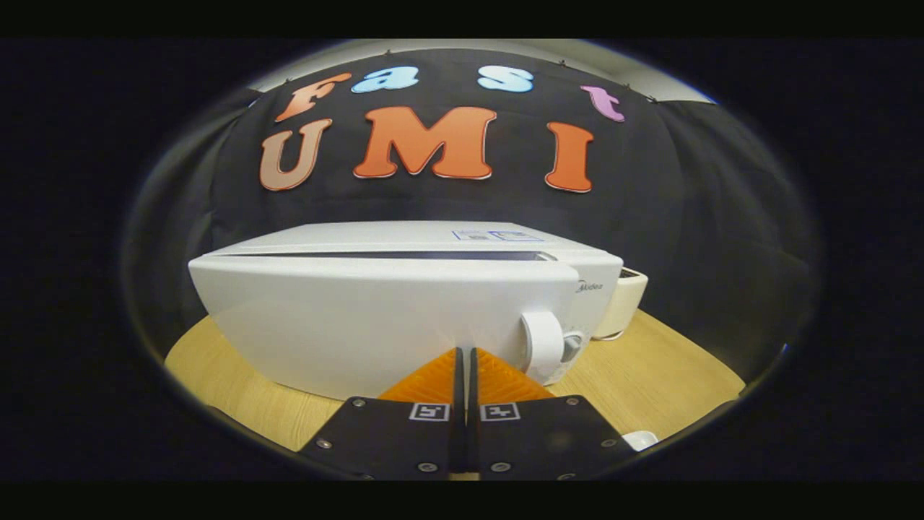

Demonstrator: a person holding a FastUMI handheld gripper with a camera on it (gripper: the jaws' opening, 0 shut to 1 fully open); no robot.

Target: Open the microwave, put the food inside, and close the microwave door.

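Because its fingers are pressed together on nothing, the gripper [465, 352] acts as a pusher against the microwave [404, 303] door [375, 325], slightly ajar, left of the handle [543, 344]. Food cannot be located.

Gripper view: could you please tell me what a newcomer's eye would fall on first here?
The white microwave on the wooden table comes first, its door slightly ajar along the top. The fingers are closed together, tips right at the door, with the round handle just to their right. A white dish peeks beside the gripper.
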